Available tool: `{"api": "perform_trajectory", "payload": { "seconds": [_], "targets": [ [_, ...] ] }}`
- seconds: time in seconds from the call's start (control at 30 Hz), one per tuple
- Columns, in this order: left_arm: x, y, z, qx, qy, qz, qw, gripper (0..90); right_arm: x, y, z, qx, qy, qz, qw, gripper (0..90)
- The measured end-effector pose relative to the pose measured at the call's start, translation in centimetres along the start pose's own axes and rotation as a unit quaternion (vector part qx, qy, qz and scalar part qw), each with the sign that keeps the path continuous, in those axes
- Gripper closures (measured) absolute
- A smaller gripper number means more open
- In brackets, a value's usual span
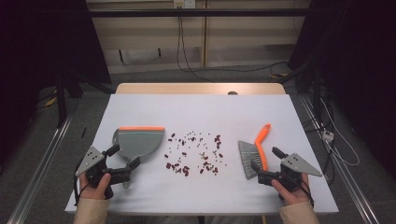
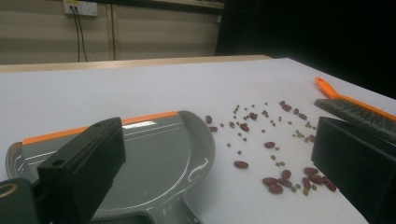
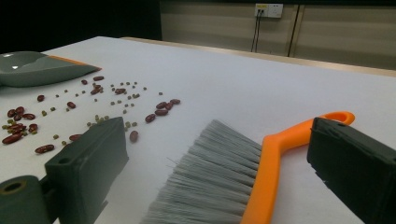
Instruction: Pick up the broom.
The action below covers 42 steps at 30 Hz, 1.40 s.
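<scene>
A grey dustpan (image 1: 138,141) with an orange lip lies flat on the white table, left of centre. My left gripper (image 1: 123,156) is open, its jaws on either side of the pan's rear (image 2: 154,158) where the handle begins. Red beans and small green ones (image 1: 194,154) are scattered in the middle of the table. To their right lies a brush (image 1: 254,151) with grey bristles and an orange handle. My right gripper (image 1: 267,158) is open and straddles the brush head (image 3: 224,177), with neither jaw pressed against it. A hand holds each gripper at the table's near edge.
The white table top (image 1: 201,109) is bare behind the beans up to its wooden far edge (image 1: 201,88). Cables hang from a wall socket (image 1: 183,3) and run across the floor beyond. Metal rails flank the table on both sides.
</scene>
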State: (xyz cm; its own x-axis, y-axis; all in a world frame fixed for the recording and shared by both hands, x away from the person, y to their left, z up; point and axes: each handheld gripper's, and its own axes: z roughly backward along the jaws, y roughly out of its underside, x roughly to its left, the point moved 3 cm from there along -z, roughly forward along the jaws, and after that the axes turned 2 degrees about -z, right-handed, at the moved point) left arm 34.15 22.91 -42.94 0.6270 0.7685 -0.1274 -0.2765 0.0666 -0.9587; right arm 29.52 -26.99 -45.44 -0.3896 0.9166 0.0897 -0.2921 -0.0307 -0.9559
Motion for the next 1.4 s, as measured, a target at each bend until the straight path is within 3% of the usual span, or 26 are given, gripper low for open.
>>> {"api": "perform_trajectory", "payload": {
  "seconds": [0.3, 0.4, 0.5, 0.53, 0.63, 0.67, 0.7, 0.73, 0.77, 0.8, 0.87, 0.93, 0.97, 1.07, 1.17, 1.3, 1.4],
  "targets": [
    [-0.1, -0.2, 0.0, -0.003, -0.002, -0.005, 1.0000, 2.7, -0.8, -0.6, -0.8, 0.009, 0.015, -0.010, 0.9998, 4.5],
    [-0.1, -0.3, 0.0, -0.004, -0.002, -0.008, 1.0000, 2.6, -1.6, -1.5, -1.7, 0.018, 0.043, -0.008, 0.9989, 4.4],
    [-0.2, -0.3, -0.3, 0.002, -0.001, -0.013, 0.9999, 2.6, -2.2, -1.9, -2.2, 0.028, 0.053, -0.012, 0.9981, 5.2],
    [-0.2, -0.2, -0.3, 0.004, 0.001, -0.013, 0.9999, 2.6, -2.5, -2.1, -2.5, 0.033, 0.056, -0.029, 0.9975, 5.8],
    [-0.3, -0.2, -0.5, 0.007, 0.003, -0.014, 0.9999, 2.6, -3.8, -2.3, -3.6, 0.059, 0.083, -0.065, 0.9927, 12.7],
    [-0.3, -0.2, -0.5, 0.008, 0.004, -0.014, 0.9999, 2.6, -4.5, -2.2, -4.5, 0.080, 0.087, -0.062, 0.9910, 19.9],
    [-0.3, -0.2, -0.6, 0.009, 0.004, -0.014, 0.9998, 2.6, -4.5, -2.2, -4.5, 0.080, 0.087, -0.062, 0.9910, 19.9],
    [-0.2, -0.2, -0.5, 0.009, 0.004, -0.015, 0.9998, 2.6, -4.9, -2.1, -5.4, 0.097, 0.093, -0.073, 0.9883, 20.7],
    [-0.2, -0.2, -0.5, 0.009, 0.003, -0.013, 0.9999, 2.6, -4.9, -2.1, -5.4, 0.097, 0.093, -0.073, 0.9883, 20.7],
    [-0.2, -0.1, -0.6, 0.007, 0.003, -0.009, 0.9999, 2.6, -5.1, -2.0, -6.1, 0.118, 0.098, -0.076, 0.9852, 25.7],
    [-0.1, -0.1, -0.6, 0.010, 0.003, -0.009, 0.9999, 2.6, -5.2, -1.9, -6.5, 0.127, 0.102, -0.073, 0.9840, 25.6],
    [-0.1, 0.0, -0.5, 0.011, 0.002, -0.010, 0.9999, 2.6, -5.2, -1.5, -7.4, 0.158, 0.110, -0.080, 0.9781, 28.4],
    [-0.1, 0.0, -0.5, 0.011, 0.003, -0.009, 0.9999, 2.6, -5.2, -1.5, -7.4, 0.158, 0.110, -0.080, 0.9781, 28.4],
    [0.0, 0.0, -0.5, 0.011, 0.003, -0.008, 0.9999, 2.6, -5.3, -1.0, -8.0, 0.180, 0.112, -0.089, 0.9732, 33.3],
    [0.0, 0.0, -0.6, 0.013, 0.003, -0.009, 0.9999, 2.6, -5.2, -1.0, -8.2, 0.188, 0.106, -0.092, 0.9722, 38.9],
    [0.0, 0.0, -0.7, 0.013, 0.005, -0.008, 0.9999, 2.7, -5.5, -0.7, -9.2, 0.215, 0.119, -0.098, 0.9643, 42.3],
    [0.0, 0.0, -0.7, 0.017, 0.007, -0.010, 0.9998, 2.7, -5.7, -0.7, -9.3, 0.221, 0.123, -0.105, 0.9618, 42.3]
  ]
}}
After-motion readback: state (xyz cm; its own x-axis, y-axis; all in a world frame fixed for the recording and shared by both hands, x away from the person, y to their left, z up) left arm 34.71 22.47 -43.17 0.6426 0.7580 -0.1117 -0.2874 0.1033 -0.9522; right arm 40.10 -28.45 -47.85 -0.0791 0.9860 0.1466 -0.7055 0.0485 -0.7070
